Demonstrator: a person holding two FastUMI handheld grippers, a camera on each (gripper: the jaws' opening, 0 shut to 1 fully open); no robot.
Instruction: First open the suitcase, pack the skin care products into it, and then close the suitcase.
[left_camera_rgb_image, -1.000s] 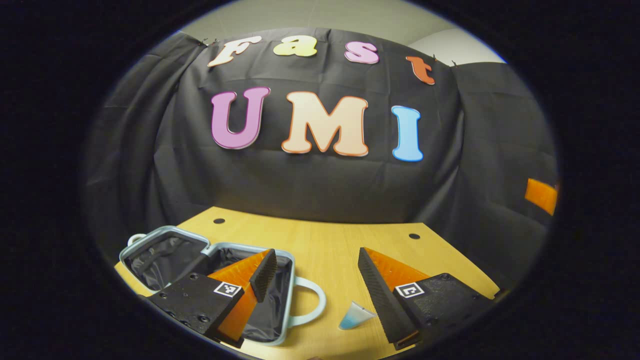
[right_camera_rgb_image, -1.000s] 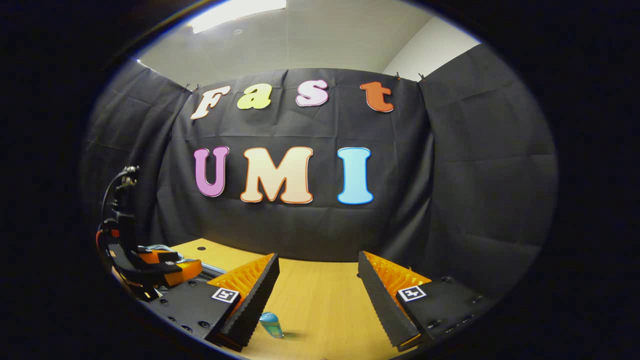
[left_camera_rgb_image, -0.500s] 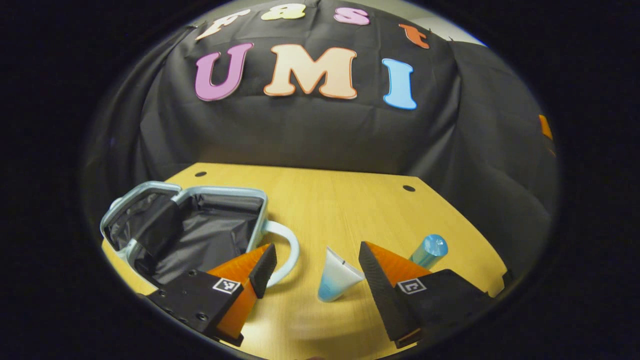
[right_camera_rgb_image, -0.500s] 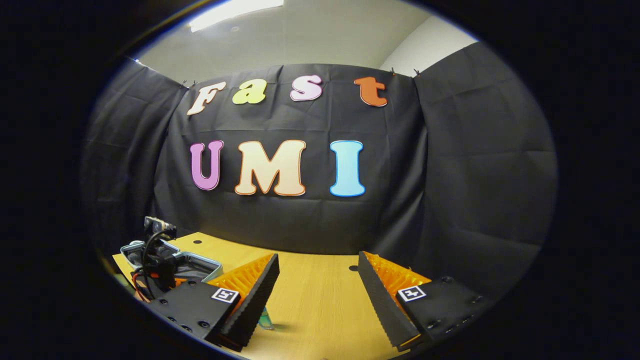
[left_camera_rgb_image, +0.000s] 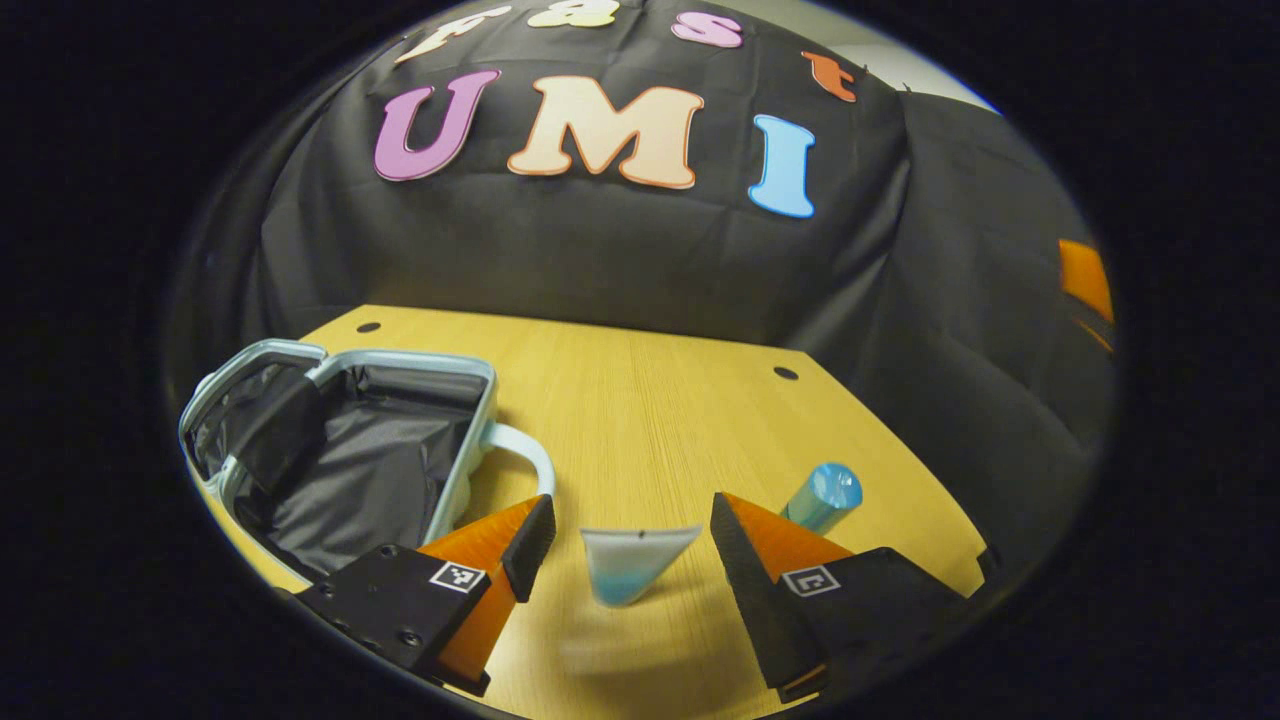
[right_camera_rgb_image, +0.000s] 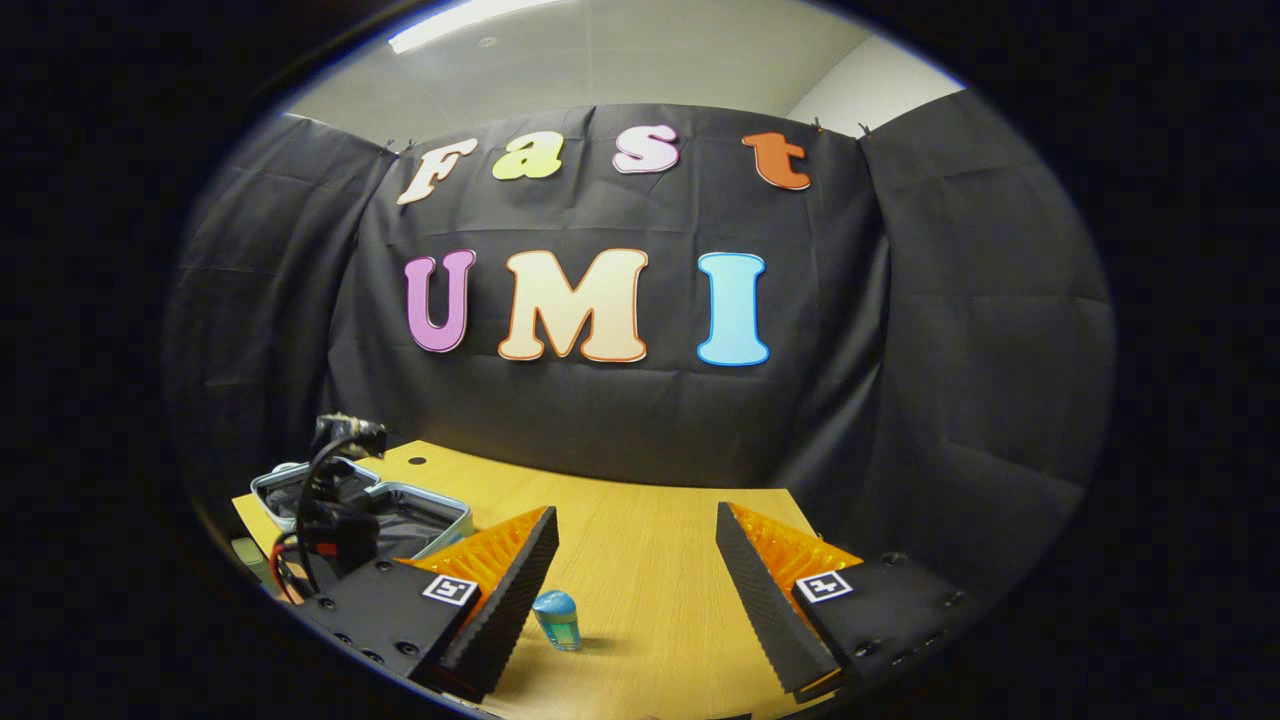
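Along the left gripper view: left tongs (left_camera_rgb_image: 630, 545) spread wide, nothing pinched. Between the fingers, not touching either, stood a small tube (left_camera_rgb_image: 632, 562), crimped end up, blurred. Just behind the right finger rose a blue bottle (left_camera_rgb_image: 823, 496), lower part hidden. Lay open on the counter (left_camera_rgb_image: 660, 400) at the left the suitcase (left_camera_rgb_image: 345, 450), dark lining bare, near corner cut off by the finger. Bare wood beyond, up to the far edge.

Across the right gripper view: right tongs (right_camera_rgb_image: 637, 570) spread too, empty. Stood just beside the left finger, apart from it, the blue bottle (right_camera_rgb_image: 556, 619). Partly masked the suitcase (right_camera_rgb_image: 420, 510) at far left the other gripper with its cables (right_camera_rgb_image: 325, 500); its fingers hard to make out. Open counter (right_camera_rgb_image: 640, 540) ahead.
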